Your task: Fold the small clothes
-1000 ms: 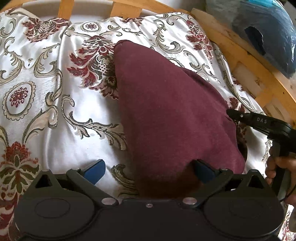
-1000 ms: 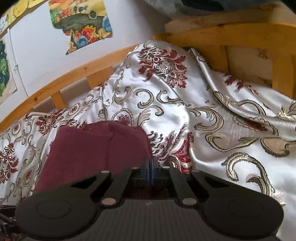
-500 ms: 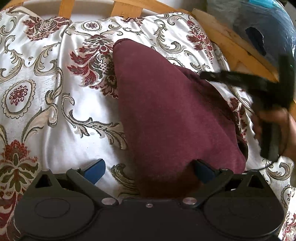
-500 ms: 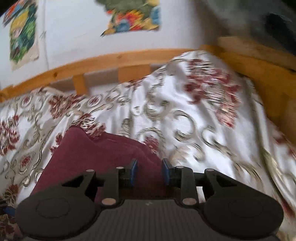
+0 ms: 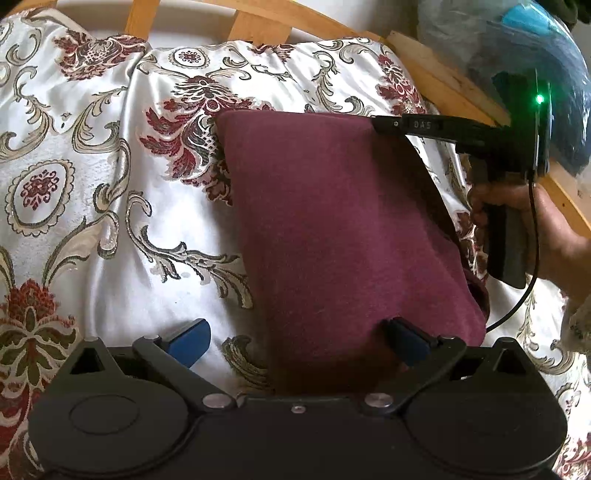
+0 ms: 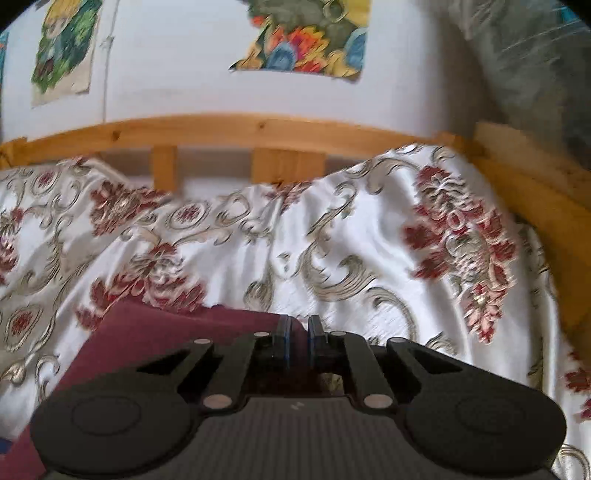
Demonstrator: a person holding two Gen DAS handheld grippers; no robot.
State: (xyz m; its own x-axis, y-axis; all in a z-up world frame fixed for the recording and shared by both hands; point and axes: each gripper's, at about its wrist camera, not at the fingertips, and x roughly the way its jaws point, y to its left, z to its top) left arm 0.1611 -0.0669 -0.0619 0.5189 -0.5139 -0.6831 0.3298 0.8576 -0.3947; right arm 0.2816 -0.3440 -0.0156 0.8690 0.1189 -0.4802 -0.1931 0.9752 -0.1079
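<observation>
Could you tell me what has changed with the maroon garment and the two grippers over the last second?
The right gripper swung from the maroon garment's right edge to its far right corner; its jaws opened, then closed again to a narrow gap there, pulling that corner out square. The left gripper stayed open over the near edge. The bedspread is unchanged.

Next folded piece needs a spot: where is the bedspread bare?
Bare floral satin bedspread left of the maroon folded cloth, up to the wooden slatted headboard. Crowded right: right gripper, hand, cable.
</observation>
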